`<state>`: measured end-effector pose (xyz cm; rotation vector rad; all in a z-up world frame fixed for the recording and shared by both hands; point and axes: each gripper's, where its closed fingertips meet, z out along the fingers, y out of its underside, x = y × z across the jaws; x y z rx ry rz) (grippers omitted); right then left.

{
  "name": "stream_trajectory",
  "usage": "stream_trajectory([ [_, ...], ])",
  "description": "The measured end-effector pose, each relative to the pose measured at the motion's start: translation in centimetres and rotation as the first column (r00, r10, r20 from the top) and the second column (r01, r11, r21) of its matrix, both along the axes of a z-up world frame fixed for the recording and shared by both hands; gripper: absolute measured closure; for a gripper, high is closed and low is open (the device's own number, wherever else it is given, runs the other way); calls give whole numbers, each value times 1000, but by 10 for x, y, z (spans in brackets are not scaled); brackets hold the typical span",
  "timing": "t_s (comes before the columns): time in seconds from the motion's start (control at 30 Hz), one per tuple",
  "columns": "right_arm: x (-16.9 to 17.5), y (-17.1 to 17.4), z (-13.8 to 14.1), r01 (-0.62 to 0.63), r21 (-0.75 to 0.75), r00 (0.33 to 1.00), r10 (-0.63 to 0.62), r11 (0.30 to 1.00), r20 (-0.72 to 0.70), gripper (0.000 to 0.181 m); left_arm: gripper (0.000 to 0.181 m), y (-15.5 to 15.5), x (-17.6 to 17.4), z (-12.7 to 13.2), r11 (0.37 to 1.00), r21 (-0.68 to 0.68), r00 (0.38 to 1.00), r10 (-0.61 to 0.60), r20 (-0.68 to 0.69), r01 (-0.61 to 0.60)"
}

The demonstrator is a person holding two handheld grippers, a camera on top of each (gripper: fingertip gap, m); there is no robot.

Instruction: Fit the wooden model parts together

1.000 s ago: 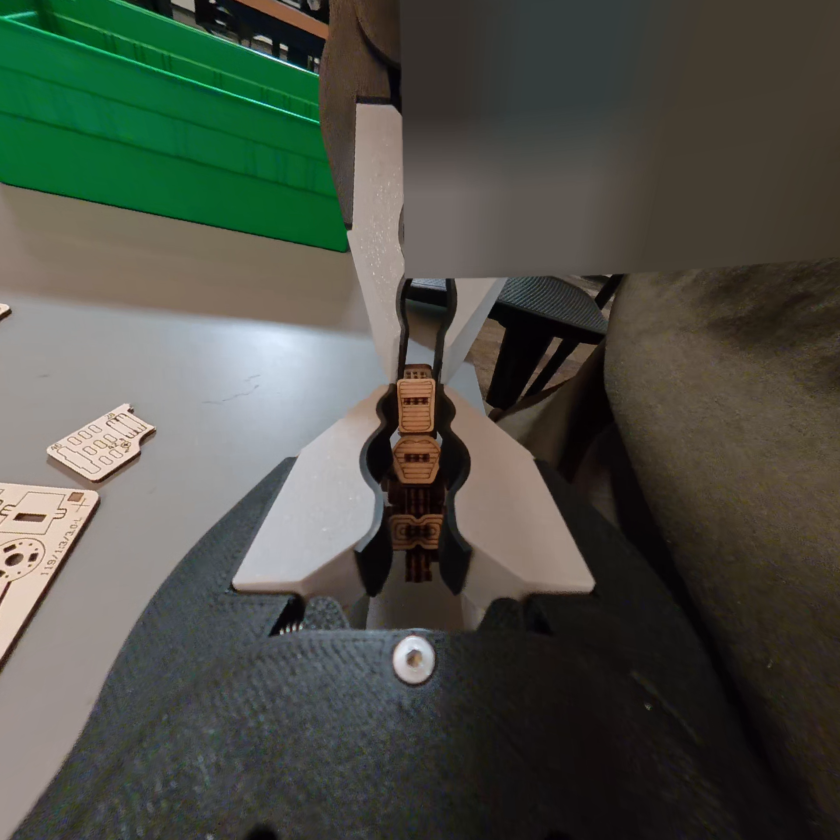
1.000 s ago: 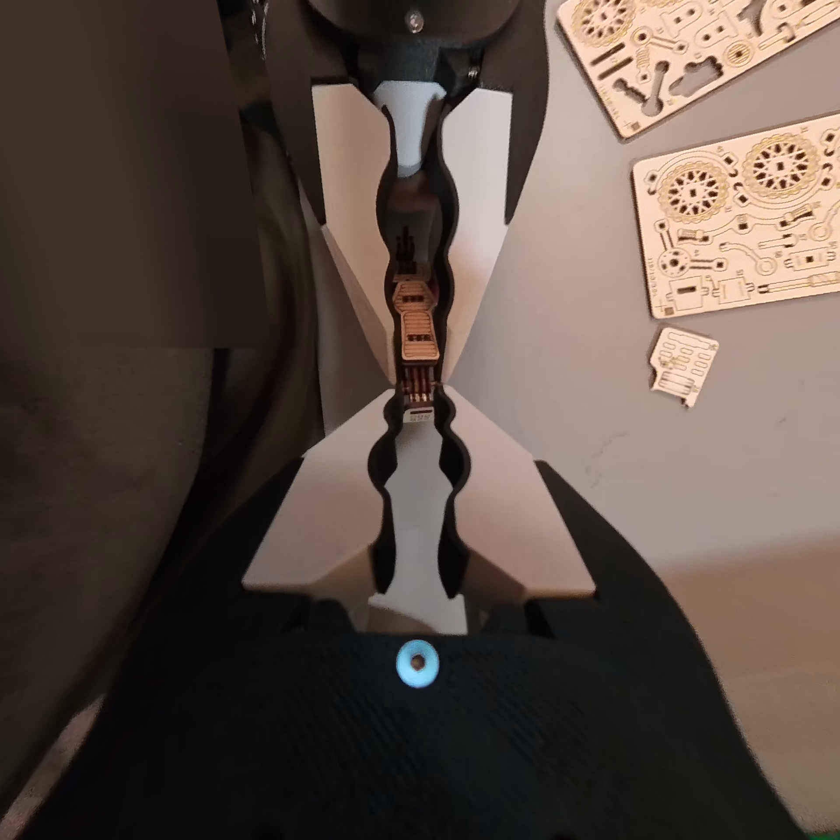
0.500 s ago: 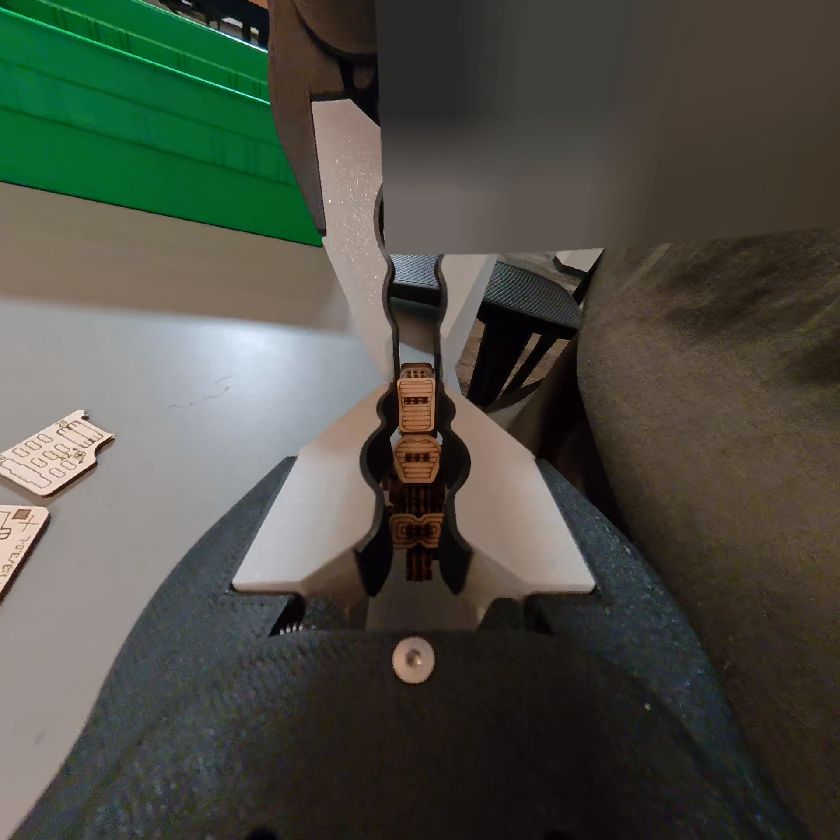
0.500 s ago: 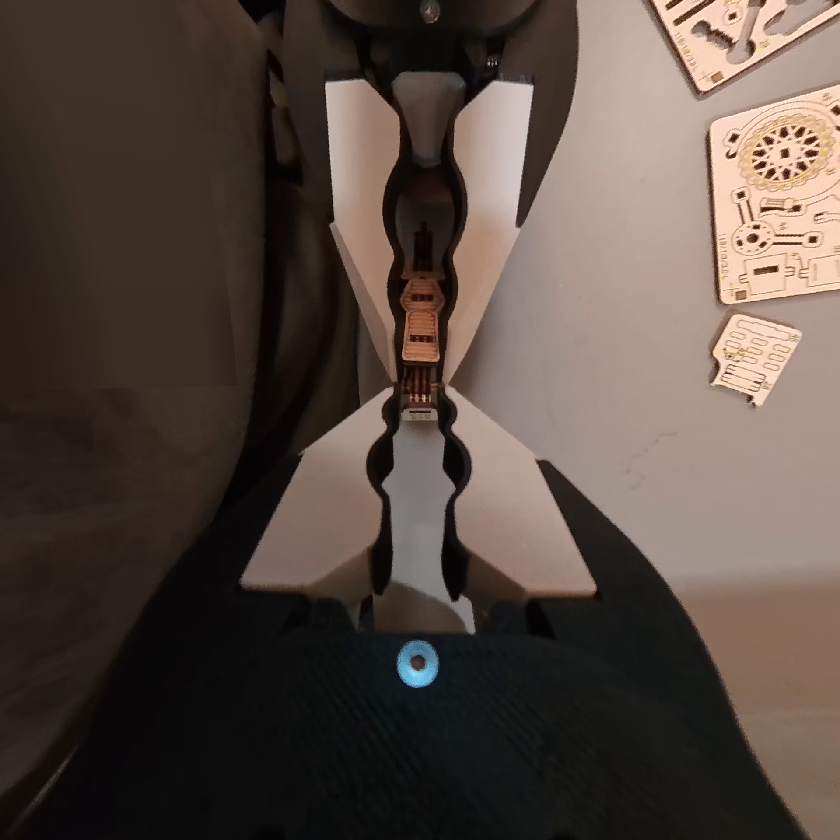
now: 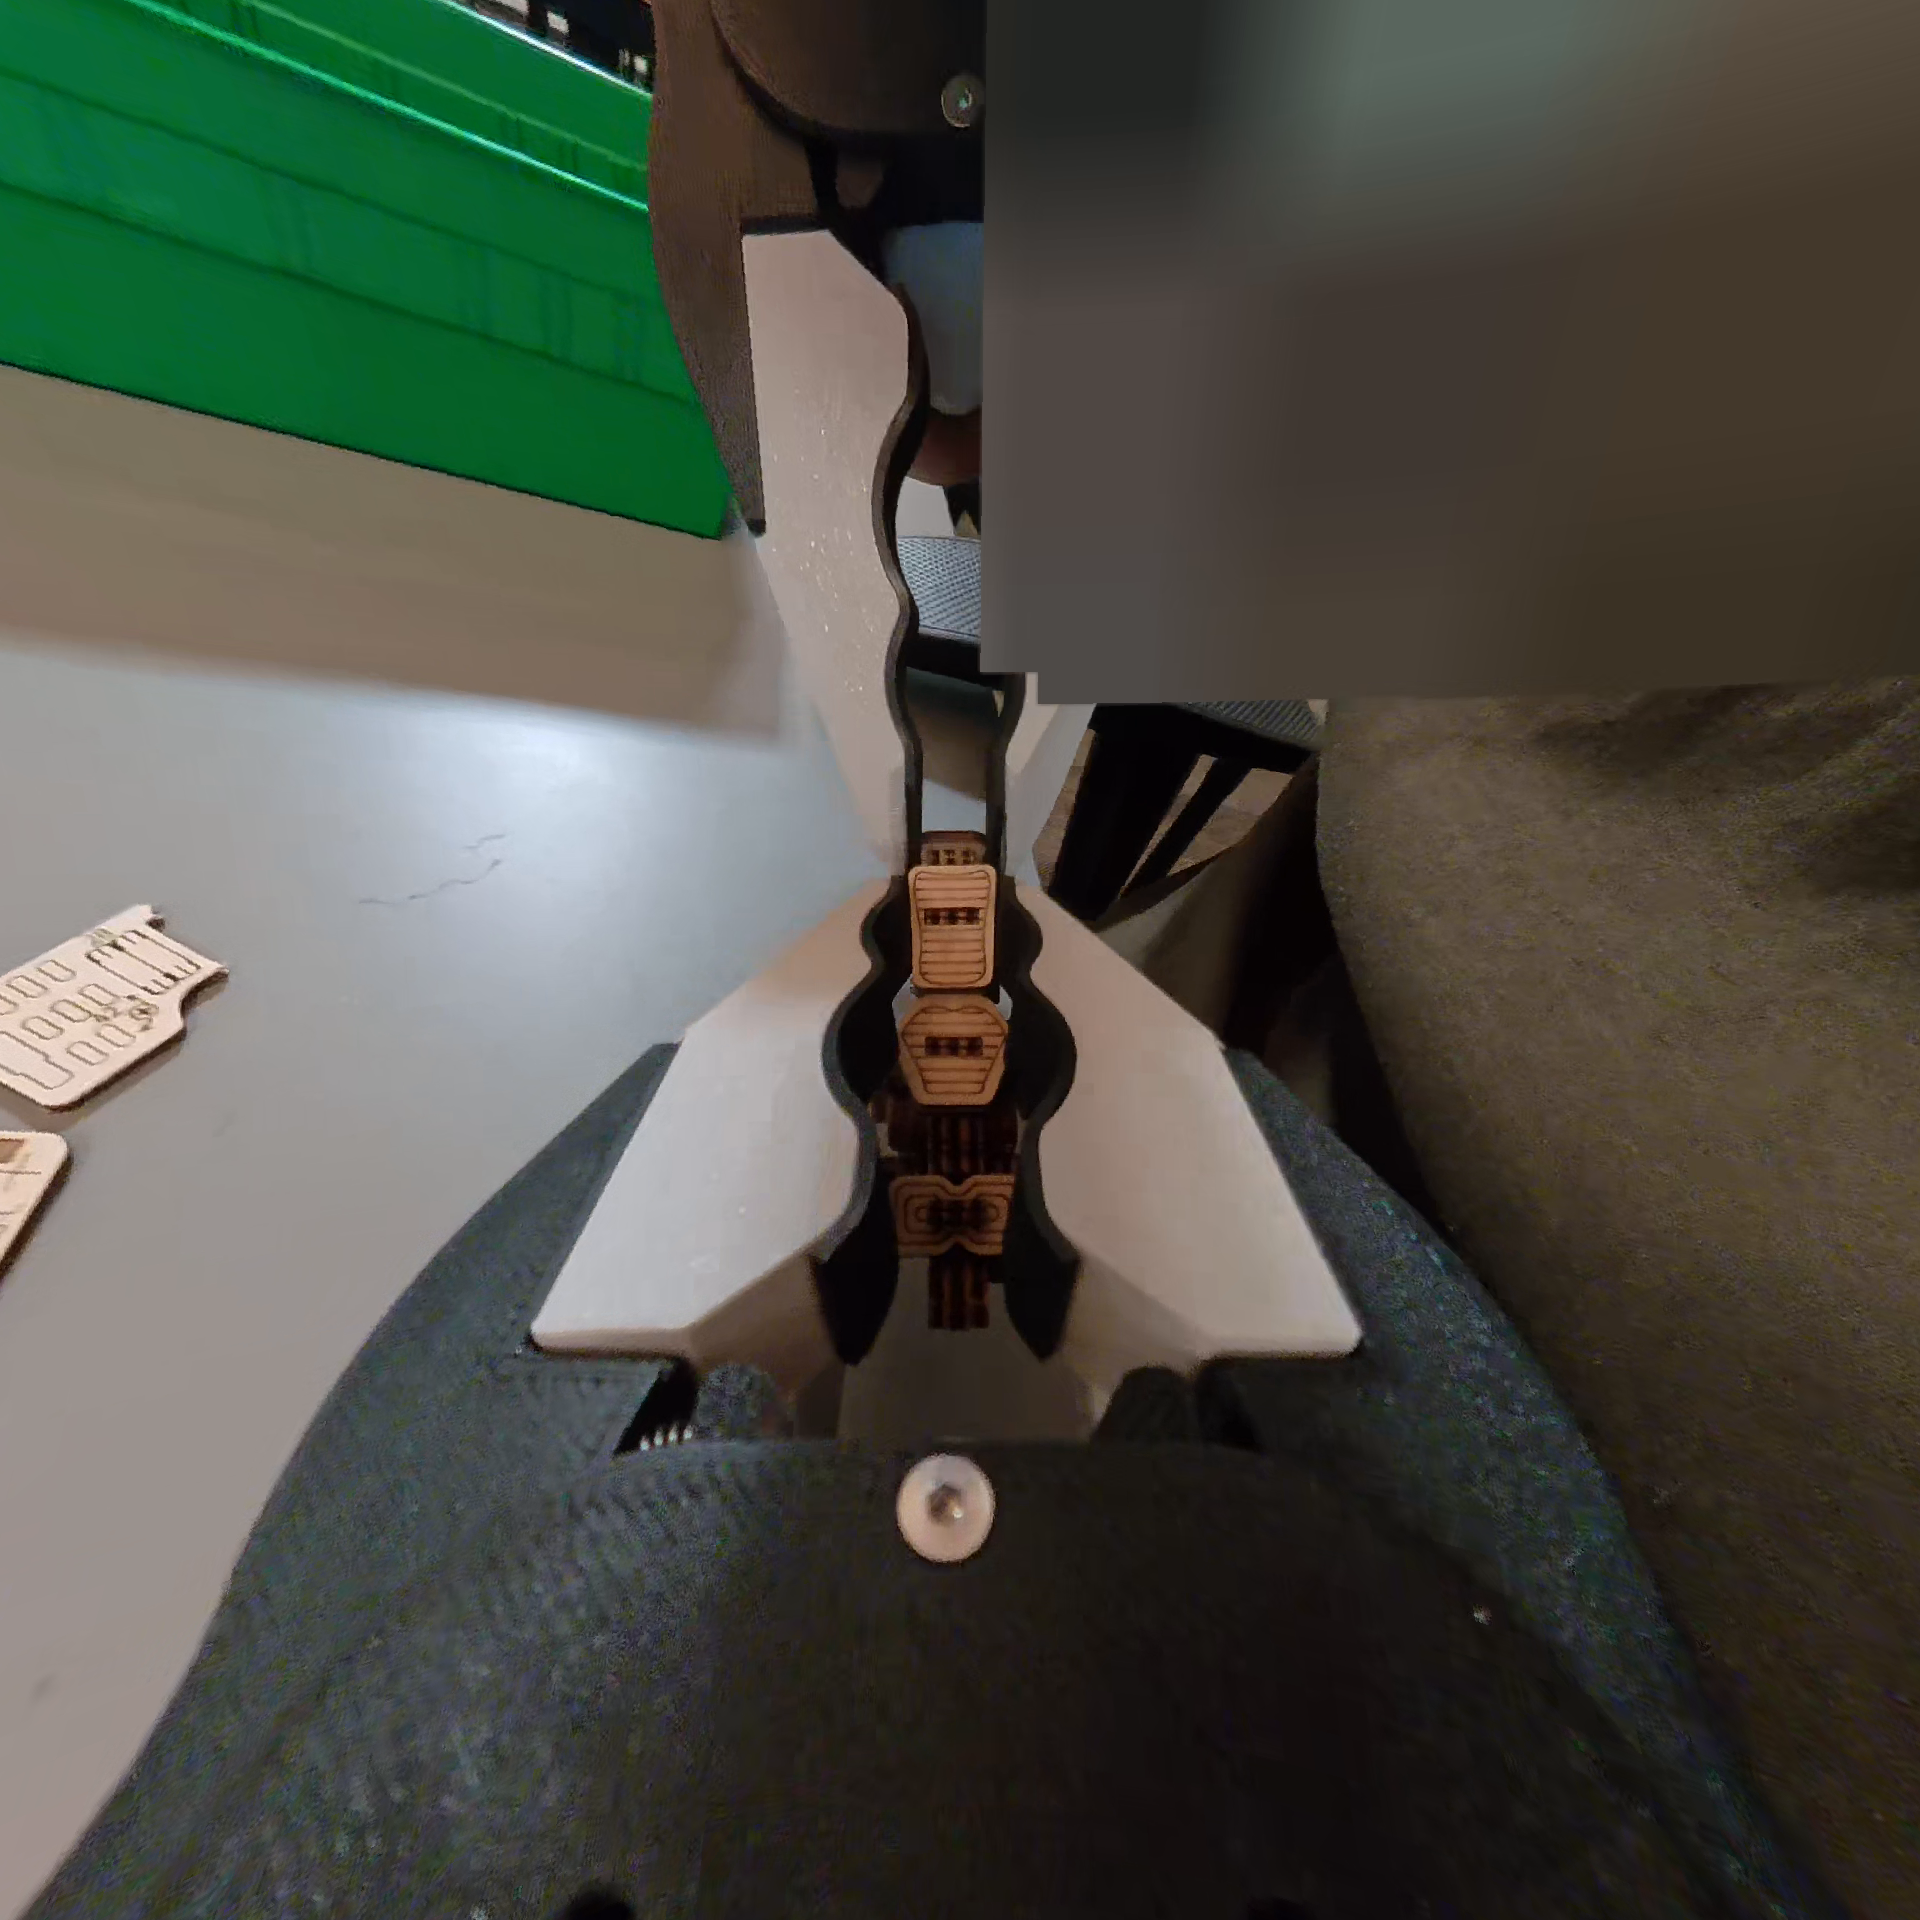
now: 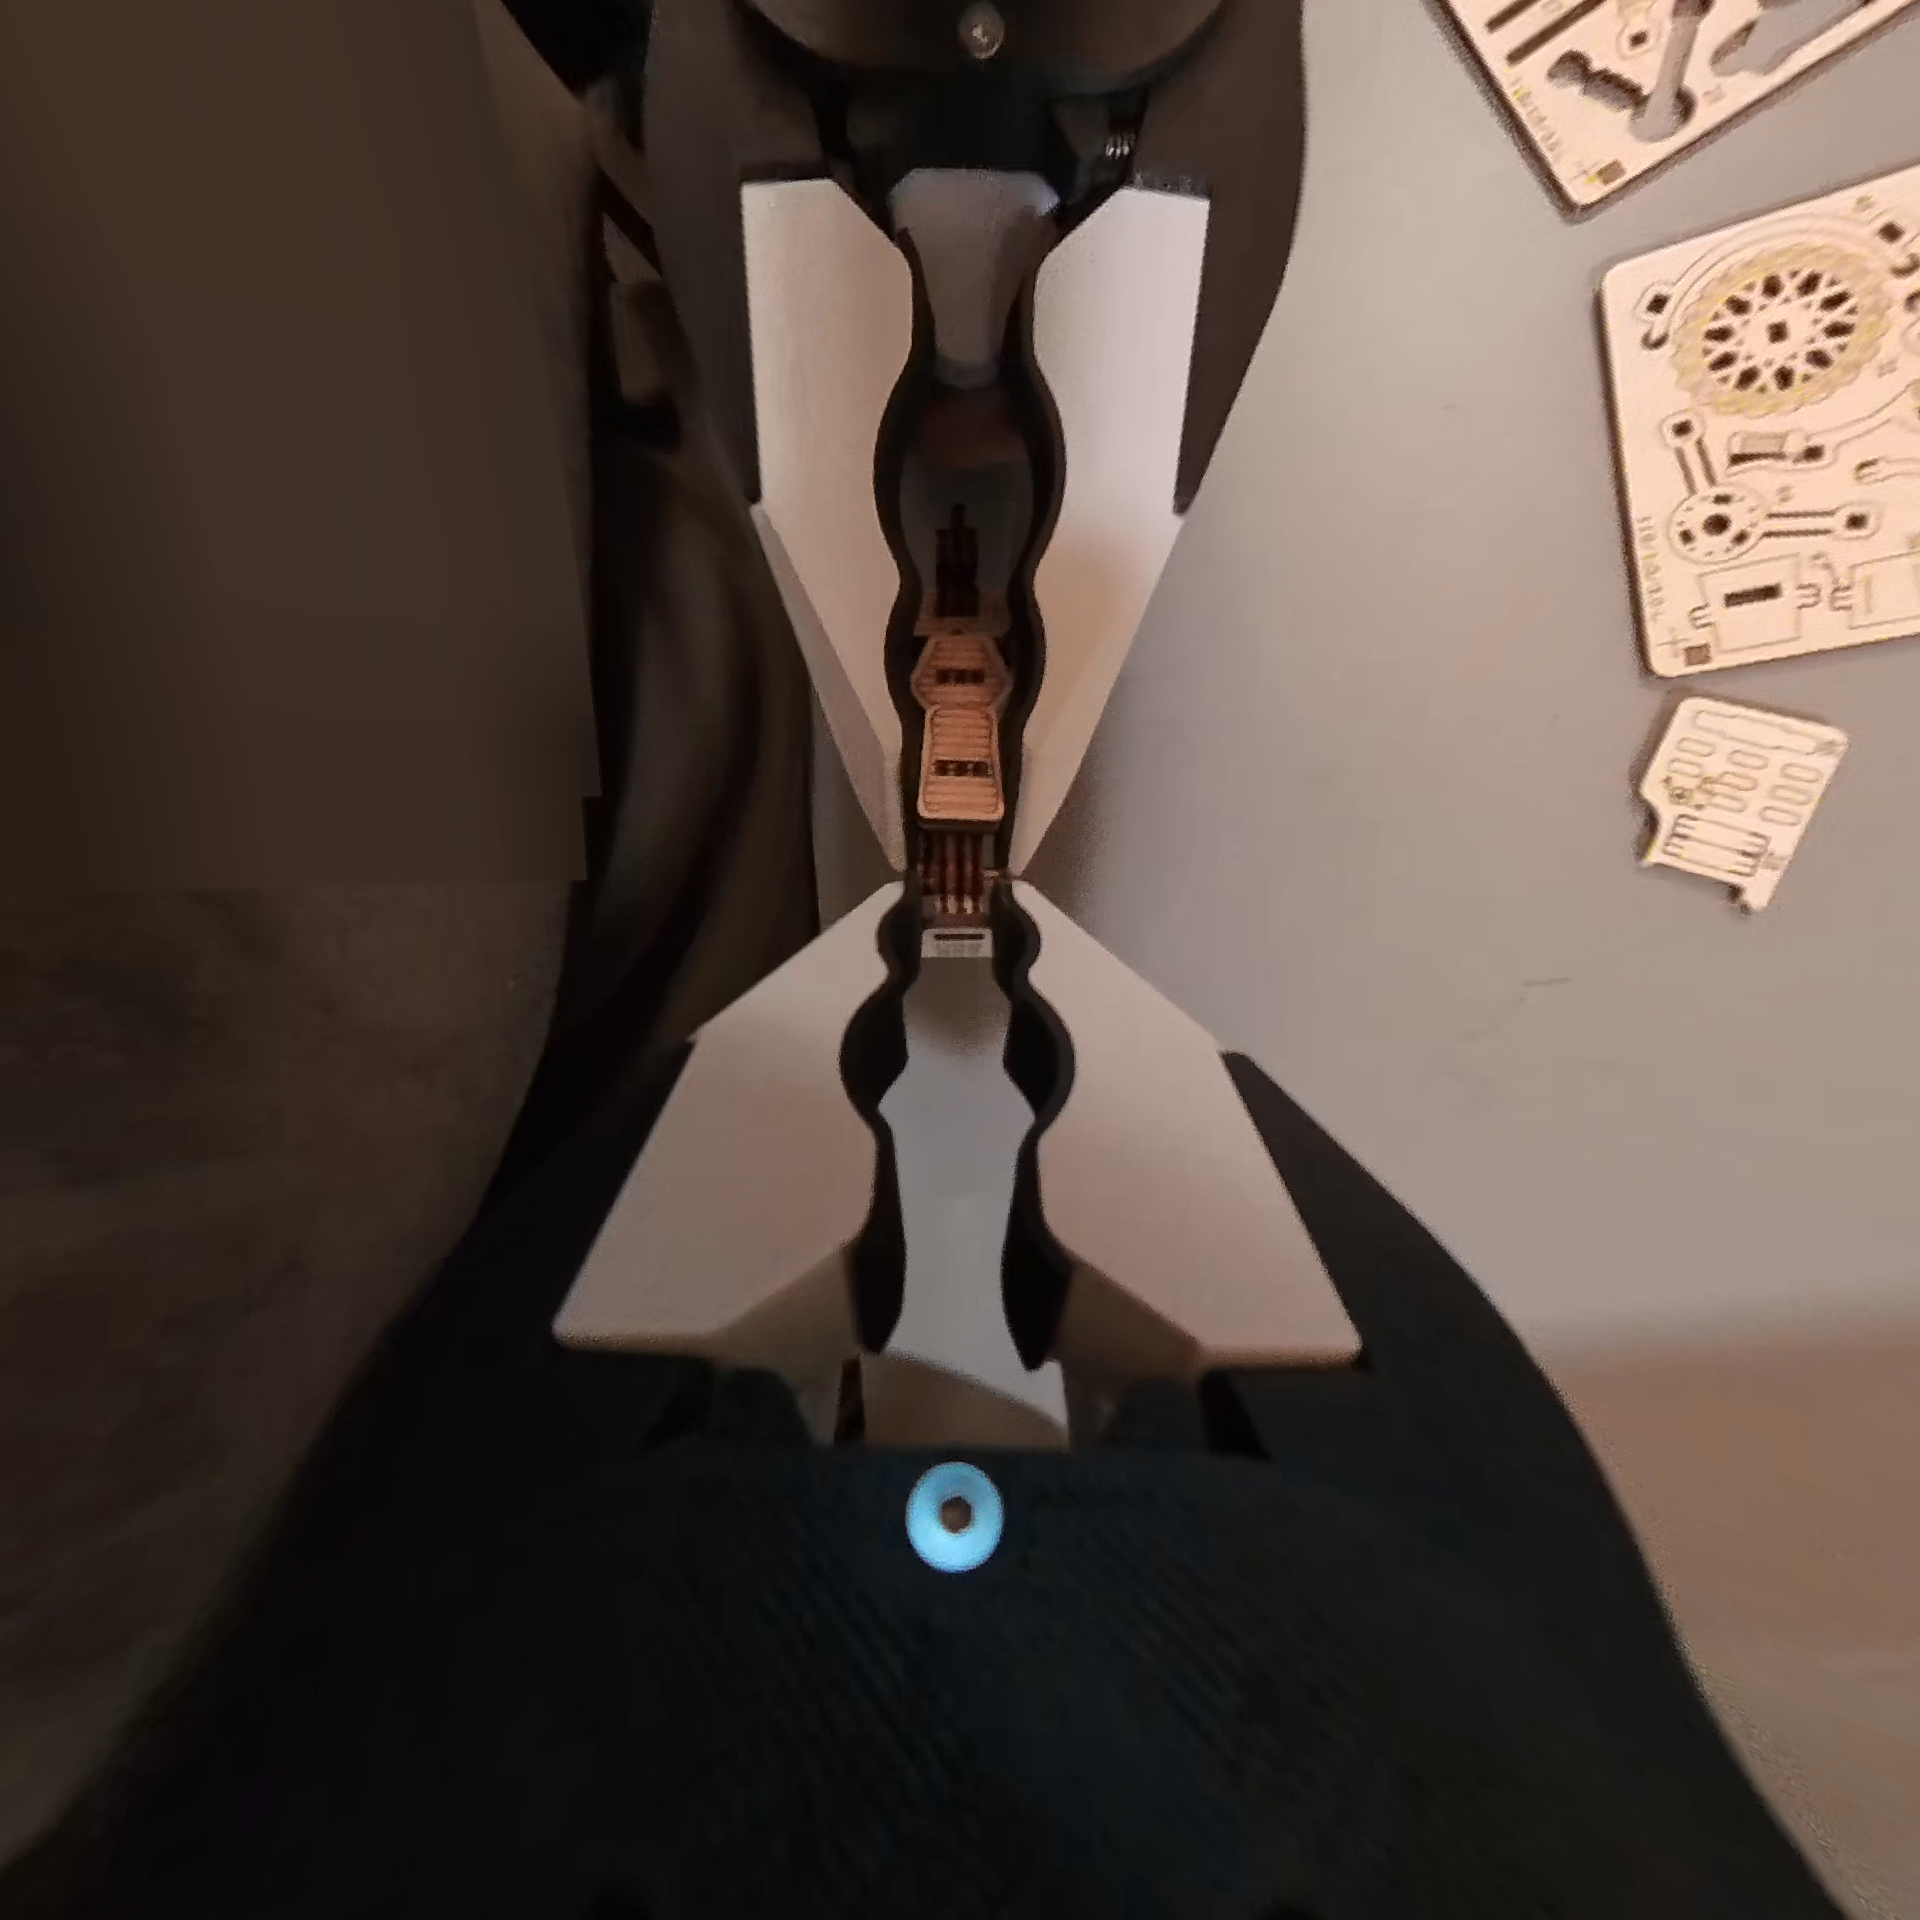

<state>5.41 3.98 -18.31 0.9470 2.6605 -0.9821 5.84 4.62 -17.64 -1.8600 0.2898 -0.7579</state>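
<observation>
Two tools tip-to-tip w/ wooden model; markings illegible.

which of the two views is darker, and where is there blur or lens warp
Right wrist view is darker: its left half sits in deep shadow and the right gripper body is near black, while the grey table stays lit. Left wrist view is brighter, with soft blur on the green bin and sharp focus on the wooden model; the wide lens bends the table edge. A smooth privacy patch covers its upper right.
</observation>
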Motion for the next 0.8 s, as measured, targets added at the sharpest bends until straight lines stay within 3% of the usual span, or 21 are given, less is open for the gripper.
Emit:
stream_trajectory([
  [0.13, -13, 3, 10, 124, -140, 992, -120, 982, 36, 169, 168, 4, -12, 9, 999, -40, 980, 19, 199, -12],
  [0.33, -18, 5, 16, 250, -324, 964, -202, 912, 175, 169, 170, 7, -17, 15, 993, -115, 868, 32, 496, 29],
  [0.6, -18, 12, 15, 378, -429, 916, -264, 820, 301, 169, 158, 8, -18, 12, 991, -131, 865, 39, 500, 31],
  [0.8, -19, 11, 21, 428, -507, 892, -261, 748, 368, 169, 168, 5, -13, 12, 987, -144, 845, 15, 534, 73],
])
